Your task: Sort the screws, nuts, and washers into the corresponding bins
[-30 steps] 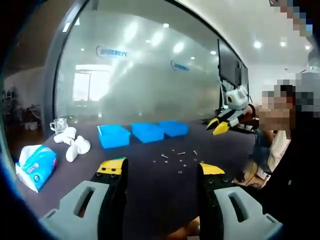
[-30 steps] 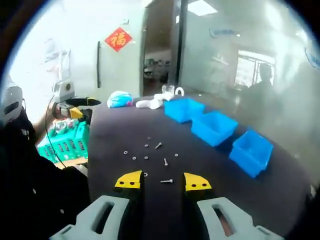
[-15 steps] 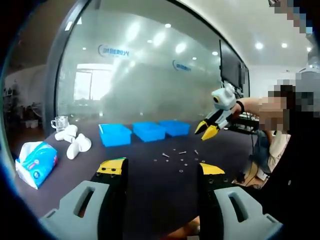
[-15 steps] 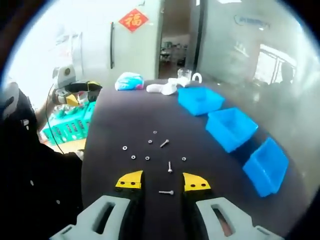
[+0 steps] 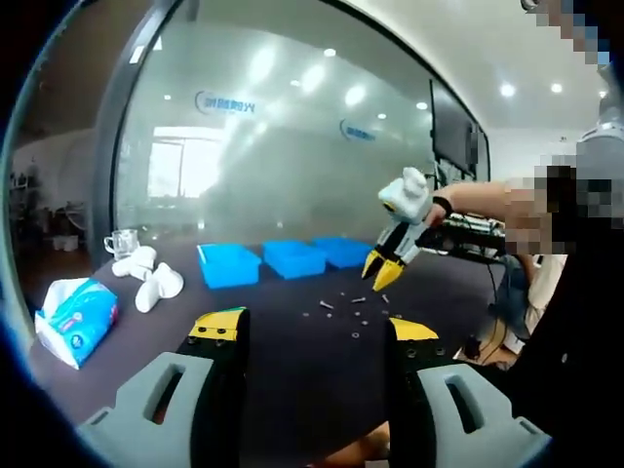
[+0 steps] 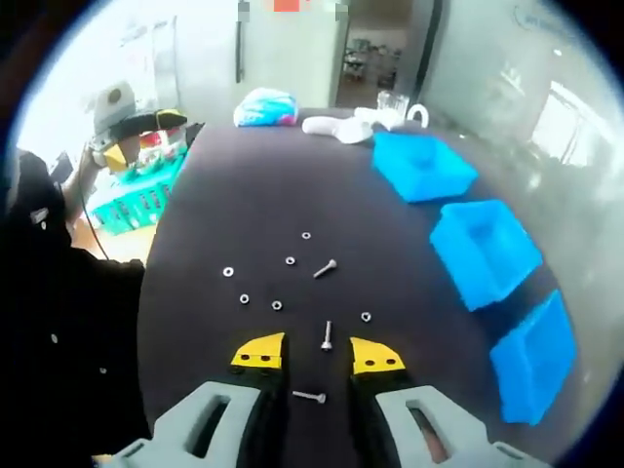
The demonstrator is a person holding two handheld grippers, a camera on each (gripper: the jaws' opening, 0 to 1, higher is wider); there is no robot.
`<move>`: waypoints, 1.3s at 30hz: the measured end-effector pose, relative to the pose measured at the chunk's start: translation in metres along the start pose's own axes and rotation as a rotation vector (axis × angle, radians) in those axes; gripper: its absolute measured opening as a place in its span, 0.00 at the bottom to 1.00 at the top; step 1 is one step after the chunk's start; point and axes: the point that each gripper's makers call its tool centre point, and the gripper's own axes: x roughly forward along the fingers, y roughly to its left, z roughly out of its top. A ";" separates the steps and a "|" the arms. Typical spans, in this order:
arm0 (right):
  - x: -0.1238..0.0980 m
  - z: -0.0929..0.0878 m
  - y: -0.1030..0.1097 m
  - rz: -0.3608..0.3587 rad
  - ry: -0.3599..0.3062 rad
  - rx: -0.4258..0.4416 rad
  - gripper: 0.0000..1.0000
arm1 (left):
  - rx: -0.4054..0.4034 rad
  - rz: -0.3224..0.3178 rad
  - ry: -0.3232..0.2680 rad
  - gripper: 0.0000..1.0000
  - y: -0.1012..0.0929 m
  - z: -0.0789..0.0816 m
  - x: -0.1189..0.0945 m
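Now the right gripper (image 6: 318, 353), jaws spread, hovers over the dark table (image 6: 195, 224) with one screw (image 6: 309, 396) between them and another screw (image 6: 327, 335) at twelve o'clock.

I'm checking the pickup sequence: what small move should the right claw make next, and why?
Probably lower the right claw straight down and close on the screw lying between its open yellow tips on the dark table. That screw is the nearest piece; another screw lies just ahead, and the three blue bins hold no hardware that I can see.
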 end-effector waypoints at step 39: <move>0.035 -0.012 0.002 0.072 0.196 0.060 0.00 | -0.033 0.019 0.002 0.53 0.002 -0.010 -0.008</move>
